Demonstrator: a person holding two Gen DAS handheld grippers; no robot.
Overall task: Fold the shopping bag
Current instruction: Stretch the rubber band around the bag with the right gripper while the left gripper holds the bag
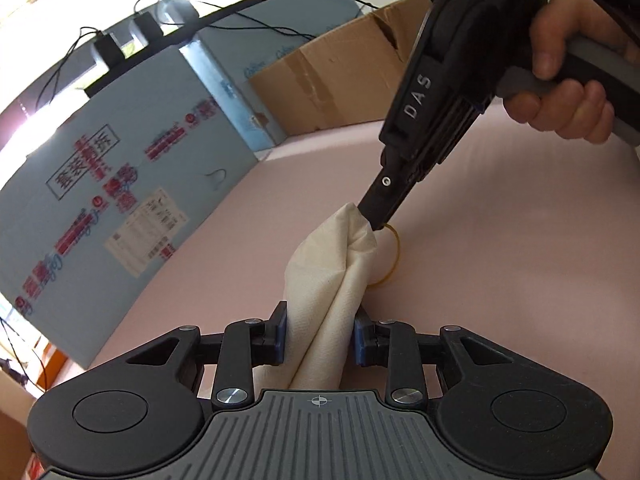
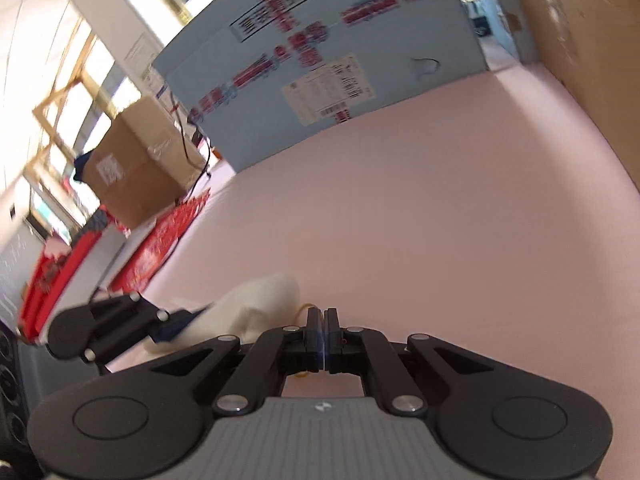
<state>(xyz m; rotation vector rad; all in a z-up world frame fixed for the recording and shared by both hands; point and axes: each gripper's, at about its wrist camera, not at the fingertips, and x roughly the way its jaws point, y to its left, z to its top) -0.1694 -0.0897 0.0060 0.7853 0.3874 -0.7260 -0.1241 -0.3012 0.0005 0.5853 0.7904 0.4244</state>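
Holding the rolled cream shopping bag (image 1: 332, 276) between its two blue pads (image 1: 281, 330), the left tool (image 1: 320, 334) is closed on the cloth, which fills the gap between the pads and runs forward from it. At the far end of the bag, ahead of the left tool and a little to its right, the right tool (image 1: 378, 222) comes down from above with its black fingers pressed together at the bag's tip. A thin yellow rubber band (image 1: 394, 256) hangs as a loop from these fingertips, just beside the cloth and partly behind it. The person's hand (image 1: 568, 76) grips the grey handle of the right tool. In the right wrist view the pads of the right tool (image 2: 323, 334) meet almost completely, and a bit of yellow band shows just in front of them; the bag (image 2: 256, 300) lies blurred to the left of this tool, with the left tool (image 2: 120, 320) further left. Under both tools there is the pink desk (image 1: 500, 280). A blue board with red labels (image 1: 120, 184) and a cardboard box (image 1: 332, 80) stand at the far edge of the desk, beyond the bag.
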